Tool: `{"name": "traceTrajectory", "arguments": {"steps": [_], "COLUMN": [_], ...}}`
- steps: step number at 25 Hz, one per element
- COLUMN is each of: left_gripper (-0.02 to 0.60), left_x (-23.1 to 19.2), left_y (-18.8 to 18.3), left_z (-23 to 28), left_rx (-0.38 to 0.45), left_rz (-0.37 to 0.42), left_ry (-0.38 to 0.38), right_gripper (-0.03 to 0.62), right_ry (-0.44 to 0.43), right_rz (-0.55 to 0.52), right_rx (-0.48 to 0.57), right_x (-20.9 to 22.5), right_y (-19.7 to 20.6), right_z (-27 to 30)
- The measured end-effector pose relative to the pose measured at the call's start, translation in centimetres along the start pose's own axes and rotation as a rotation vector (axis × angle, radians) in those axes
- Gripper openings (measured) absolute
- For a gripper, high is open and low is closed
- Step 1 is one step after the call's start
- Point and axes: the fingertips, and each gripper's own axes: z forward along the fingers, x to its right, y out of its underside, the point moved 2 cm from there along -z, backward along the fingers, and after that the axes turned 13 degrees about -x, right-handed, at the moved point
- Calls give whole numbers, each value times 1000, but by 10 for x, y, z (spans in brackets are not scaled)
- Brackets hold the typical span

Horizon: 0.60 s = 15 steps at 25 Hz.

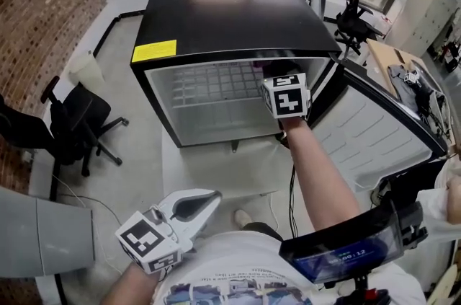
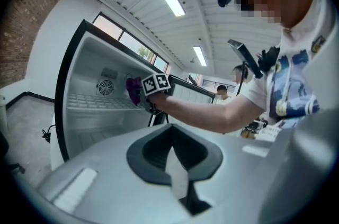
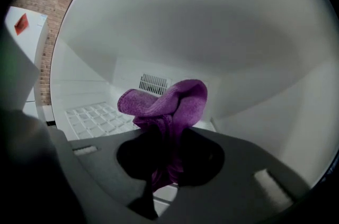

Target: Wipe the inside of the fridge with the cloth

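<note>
"Why does the fridge [image 1: 216, 15] stand wide open, its door [image 1: 374, 130] swung off to its right?"

"So an arm can reach in. The right claw [image 3: 167, 164] is just inside the fridge, high on its right side. It's clamped on the purple cloth [image 3: 169, 106], bunched so a wad pokes forward for wiping."

"And the left claw [image 2: 177, 175]?"

"Pressed closed on nothing, held well outside the fridge. I'd say it's simply keeping clear."

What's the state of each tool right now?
Left tool: closed, empty, outside the fridge.
Right tool: closed on the purple cloth, inside the fridge.
</note>
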Motion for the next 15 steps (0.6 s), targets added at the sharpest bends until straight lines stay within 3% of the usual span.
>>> {"name": "traceTrajectory", "arguments": {"steps": [7, 15], "left_gripper": [5, 5], "left_x": [2, -11], "left_y": [-2, 6], "left_z": [6, -24], "left_rx": [-1, 7], "left_rz": [5, -34], "left_ry": [16, -64], "right_gripper": [66, 66], "right_ry": [-40, -172], "right_rz": [3, -40], "right_rx": [-65, -33], "right_x": [-16, -94], "right_y": [19, -17], "right_z": [13, 22]}}
